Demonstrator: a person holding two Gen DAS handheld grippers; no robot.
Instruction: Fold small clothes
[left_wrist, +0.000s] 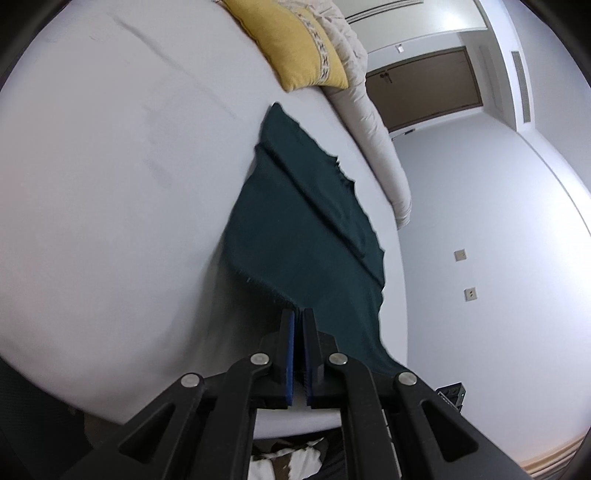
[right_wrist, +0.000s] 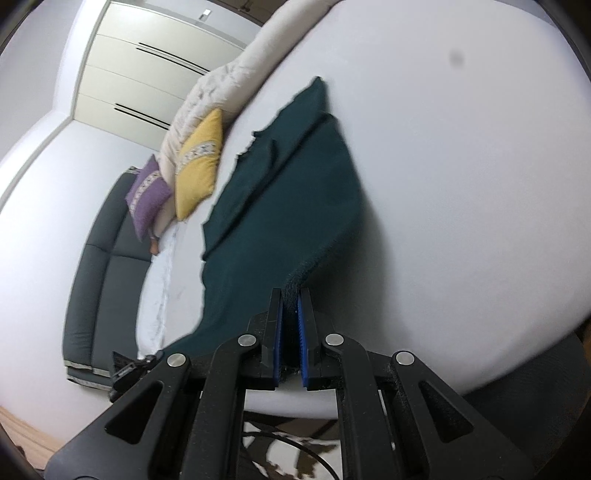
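A dark teal cloth (left_wrist: 306, 221) with frayed edges lies stretched over a white bed sheet (left_wrist: 110, 184), with long creases running along it. My left gripper (left_wrist: 298, 314) is shut on one near corner of the cloth and lifts it off the sheet. In the right wrist view the same cloth (right_wrist: 288, 192) runs away from my right gripper (right_wrist: 290, 295), which is shut on its other near corner, bunched between the blue pads (right_wrist: 303, 332). The cloth hangs taut between both grippers and the bed.
A yellow pillow (left_wrist: 295, 48) and a beige duvet (left_wrist: 369, 122) lie at the bed's far side. A purple pillow (right_wrist: 147, 195) and a dark grey headboard (right_wrist: 99, 280) show in the right wrist view. White wardrobe doors (right_wrist: 140, 81) and a wall stand beyond.
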